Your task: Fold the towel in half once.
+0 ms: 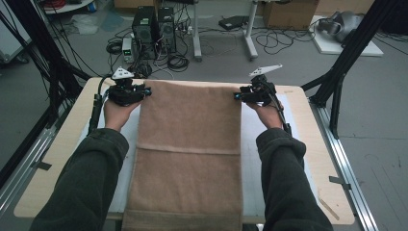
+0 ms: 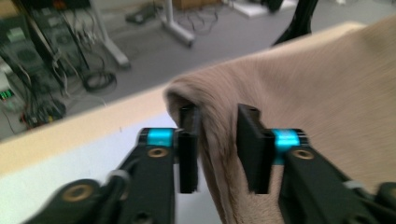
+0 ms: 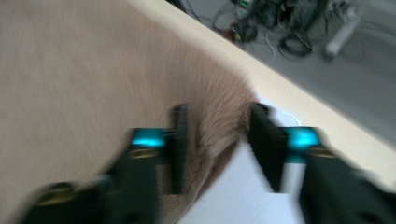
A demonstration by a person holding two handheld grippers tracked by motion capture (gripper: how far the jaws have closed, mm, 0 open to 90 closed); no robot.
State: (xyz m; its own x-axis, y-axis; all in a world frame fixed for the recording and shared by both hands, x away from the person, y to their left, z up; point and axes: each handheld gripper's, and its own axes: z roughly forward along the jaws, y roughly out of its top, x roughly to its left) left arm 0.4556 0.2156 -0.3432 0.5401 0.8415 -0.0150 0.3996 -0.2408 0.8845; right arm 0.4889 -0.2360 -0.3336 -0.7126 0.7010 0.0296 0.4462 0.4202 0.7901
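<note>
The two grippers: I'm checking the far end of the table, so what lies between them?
In the high view, the far edge of the tan towel spans the stretch from the left gripper to the right gripper; nothing else lies there.

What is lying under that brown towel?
Under the brown towel lies a white mat, showing along both sides, on the light wooden table. Whatever sits beneath the towel's middle is covered; its near end hangs over the table edge.

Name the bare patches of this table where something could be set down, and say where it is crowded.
Free: the table's left strip and right strip, either side of the brown towel, partly under the forearms. Crowded: the towel's far corners, where the left gripper and right gripper straddle the cloth.
</note>
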